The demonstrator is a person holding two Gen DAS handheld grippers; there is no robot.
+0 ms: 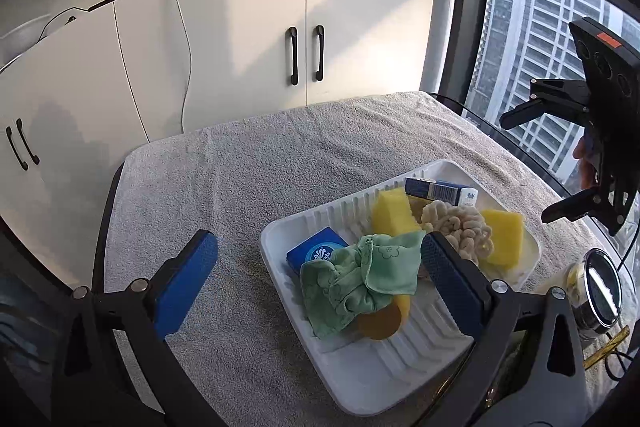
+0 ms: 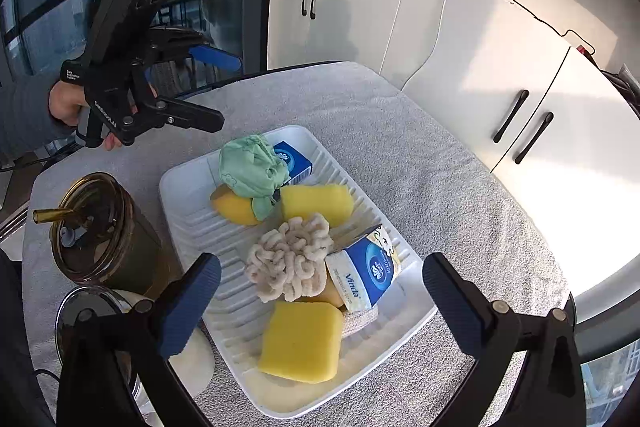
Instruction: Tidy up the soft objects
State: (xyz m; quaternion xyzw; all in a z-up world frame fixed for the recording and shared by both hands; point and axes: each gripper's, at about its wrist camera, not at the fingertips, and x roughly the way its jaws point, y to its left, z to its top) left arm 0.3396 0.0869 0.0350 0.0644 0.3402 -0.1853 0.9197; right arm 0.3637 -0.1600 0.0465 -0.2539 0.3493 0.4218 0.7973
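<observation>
A white ribbed tray [image 1: 400,359] [image 2: 176,195] lies on a grey towel [image 1: 240,187]. In it are a crumpled green cloth [image 1: 360,279] [image 2: 250,167], two yellow sponges [image 2: 318,203] [image 2: 302,341], a beige looped scrubber [image 1: 460,227] [image 2: 288,263], an orange round sponge [image 2: 236,207] and two blue tissue packs [image 2: 294,159] [image 2: 368,267]. My left gripper [image 1: 318,243] [image 2: 228,91] hangs open above the tray's cloth end. My right gripper [image 2: 320,263] [image 1: 525,169] is open above the other end. Neither holds anything.
A dark jar with a straw [image 2: 104,227] and a metal-rimmed container [image 1: 600,291] stand beside the tray on the towel. White cabinets [image 1: 304,47] with hanging cables line the far side. A window [image 1: 540,27] runs along one side of the table.
</observation>
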